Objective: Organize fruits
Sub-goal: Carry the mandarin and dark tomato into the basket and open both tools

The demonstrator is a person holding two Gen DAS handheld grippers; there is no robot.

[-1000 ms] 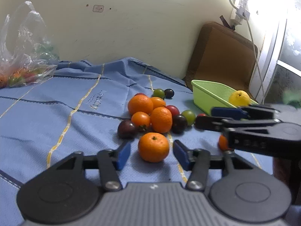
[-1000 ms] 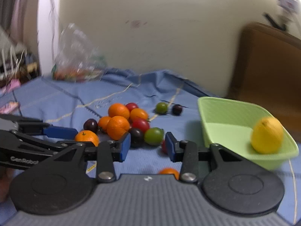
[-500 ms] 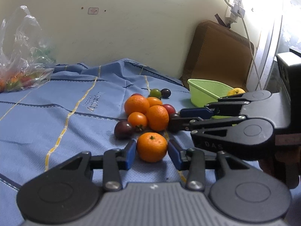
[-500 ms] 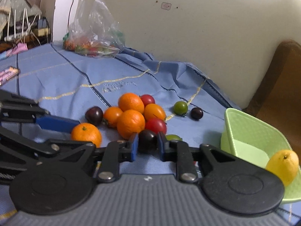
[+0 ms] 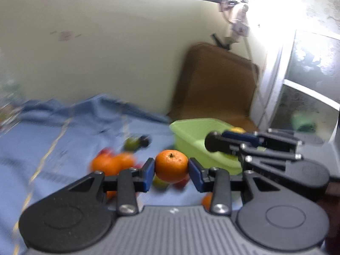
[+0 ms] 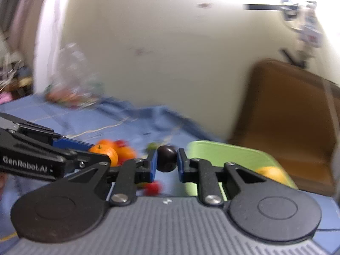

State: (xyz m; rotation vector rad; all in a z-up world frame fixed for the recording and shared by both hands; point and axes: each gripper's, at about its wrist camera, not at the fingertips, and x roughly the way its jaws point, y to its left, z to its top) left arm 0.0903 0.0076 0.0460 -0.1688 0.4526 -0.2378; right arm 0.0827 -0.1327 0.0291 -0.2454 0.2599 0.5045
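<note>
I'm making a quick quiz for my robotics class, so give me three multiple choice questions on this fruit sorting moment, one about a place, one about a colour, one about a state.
1. Where is the yellow fruit?
A. Inside the green tub
B. On the blue cloth
C. In the plastic bag

2. What colour is the small fruit that the right gripper holds?
A. Bright green
B. Dark purple, almost black
C. Yellow

3. What state is the left gripper in?
A. Wide open and holding nothing
B. Shut with nothing between its fingers
C. Shut on an orange, lifted off the cloth

Answers:
1 A: the yellow fruit lies within the green tub.
2 B: the right gripper clamps a dark fruit.
3 C: the left gripper squeezes the orange, with the blue cloth and other fruit below it.
</note>
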